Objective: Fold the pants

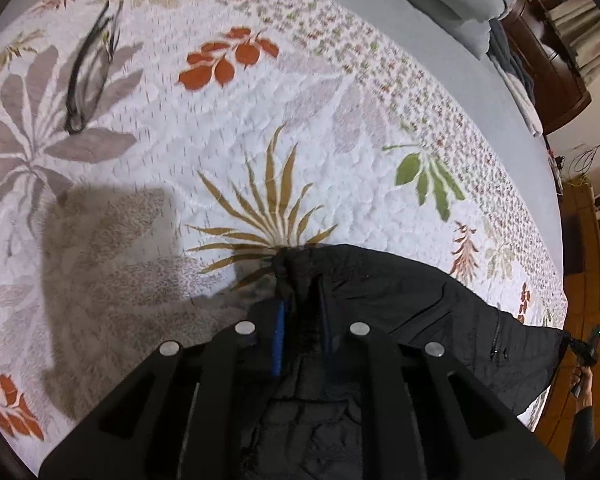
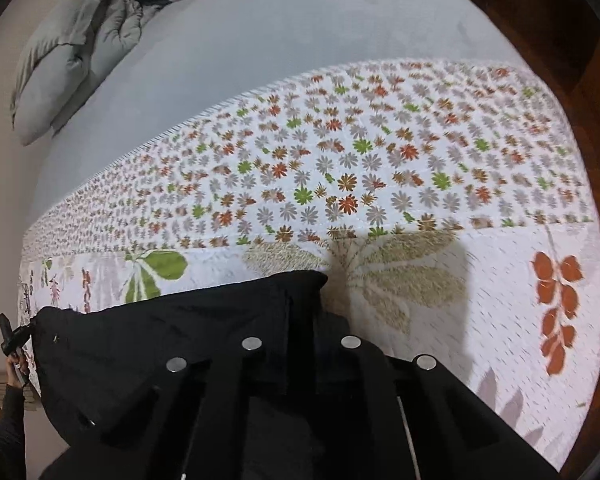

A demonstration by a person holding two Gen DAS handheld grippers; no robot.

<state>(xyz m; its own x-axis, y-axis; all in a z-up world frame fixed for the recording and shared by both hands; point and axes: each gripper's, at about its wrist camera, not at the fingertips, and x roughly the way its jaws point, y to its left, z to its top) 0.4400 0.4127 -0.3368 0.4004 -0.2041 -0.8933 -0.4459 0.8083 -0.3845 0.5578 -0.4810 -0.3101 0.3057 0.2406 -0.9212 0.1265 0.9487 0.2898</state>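
Black pants [image 1: 412,304] hang stretched between my two grippers above a bed with a white floral quilt [image 1: 260,120]. My left gripper [image 1: 300,280] is shut on one bunched corner of the pants' edge; blue pads [image 1: 278,340] show beside the cloth. The right gripper appears far right in this view [image 1: 584,350], pinching the other corner. In the right wrist view the pants [image 2: 172,336] spread left from my right gripper [image 2: 304,292], which is shut on their corner; its fingertips are hidden by cloth. The left gripper [image 2: 14,338] holds the far corner.
The quilt [image 2: 380,160] lies over a grey-blue sheet [image 2: 260,32]. Grey pillows [image 2: 68,60] and folded blankets [image 1: 512,76] sit at the head of the bed. A thin black item [image 1: 88,76] lies on the quilt. Wooden floor and furniture [image 1: 556,60] surround the bed.
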